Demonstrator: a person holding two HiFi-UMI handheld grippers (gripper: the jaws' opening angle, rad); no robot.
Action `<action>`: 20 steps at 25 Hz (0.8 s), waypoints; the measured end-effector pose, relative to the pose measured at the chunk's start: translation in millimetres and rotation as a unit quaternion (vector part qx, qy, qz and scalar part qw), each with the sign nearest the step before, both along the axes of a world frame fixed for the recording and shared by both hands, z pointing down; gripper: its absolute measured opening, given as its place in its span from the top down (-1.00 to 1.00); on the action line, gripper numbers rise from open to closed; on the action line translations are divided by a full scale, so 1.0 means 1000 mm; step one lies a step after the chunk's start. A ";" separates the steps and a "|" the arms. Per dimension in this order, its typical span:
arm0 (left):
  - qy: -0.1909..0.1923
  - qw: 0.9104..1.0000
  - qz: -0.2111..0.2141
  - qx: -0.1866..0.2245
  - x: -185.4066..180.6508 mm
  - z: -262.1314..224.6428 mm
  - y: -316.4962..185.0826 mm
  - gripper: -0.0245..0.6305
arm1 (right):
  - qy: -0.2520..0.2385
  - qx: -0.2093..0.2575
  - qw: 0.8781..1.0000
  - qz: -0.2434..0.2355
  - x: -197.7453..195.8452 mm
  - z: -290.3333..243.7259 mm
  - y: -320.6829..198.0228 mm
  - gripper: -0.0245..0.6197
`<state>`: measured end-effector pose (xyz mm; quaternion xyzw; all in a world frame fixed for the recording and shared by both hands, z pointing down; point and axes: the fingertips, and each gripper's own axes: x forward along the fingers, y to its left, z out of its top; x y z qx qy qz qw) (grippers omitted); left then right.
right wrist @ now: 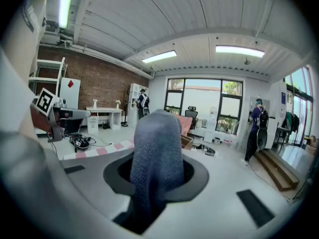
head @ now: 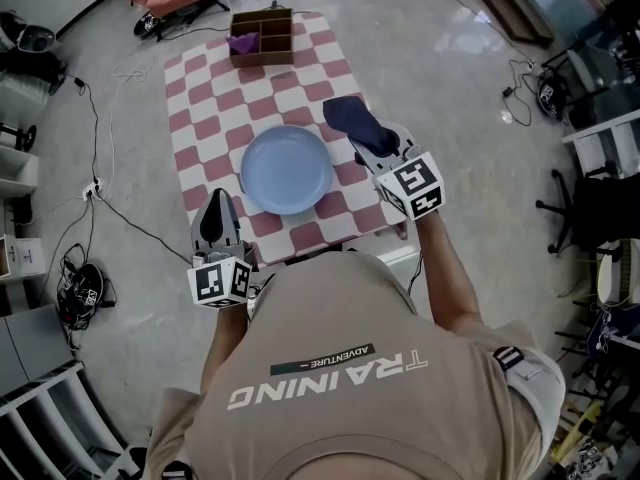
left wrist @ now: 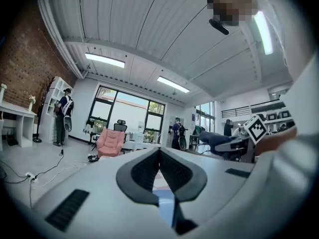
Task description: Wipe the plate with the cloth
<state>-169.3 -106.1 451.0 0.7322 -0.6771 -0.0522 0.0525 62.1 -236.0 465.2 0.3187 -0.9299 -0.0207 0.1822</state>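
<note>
Now the right claw [head: 370, 148] is clamped on the dark blue cloth [head: 352, 118]. In the right gripper view the fabric fills the gap between the jaws and bulges out past their tips. In the head view the claw and cloth sit over the right side of the tabletop [head: 210, 98], just beside the plate's right rim and not over the plate itself.

The plate [head: 286, 168] is light blue and lies flat on the red-and-white checks, near the middle of the tabletop and slightly toward the person.

The left claw [head: 218, 206] is at the near-left edge of the tabletop, close to the plate's near-left rim but apart from it. Its jaws are drawn together with the tips meeting, and nothing is between them.

At the far edge stands a wooden box [head: 275, 50] with compartments. A purple thing [head: 243, 41] lies in its left one.
</note>
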 end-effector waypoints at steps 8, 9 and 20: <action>-0.015 1.000 0.008 0.000 -0.011 -0.009 -0.017 0.88 | -0.012 0.022 1.000 -0.018 -0.021 -0.021 0.004 0.57; -0.016 1.000 0.008 0.000 -0.012 -0.009 -0.018 0.88 | -0.013 0.018 1.000 -0.016 -0.022 -0.019 0.004 0.57; -0.010 1.000 0.012 -0.021 -0.018 0.007 -0.028 0.88 | -0.056 -0.005 0.997 -0.061 -0.077 -0.012 0.017 0.57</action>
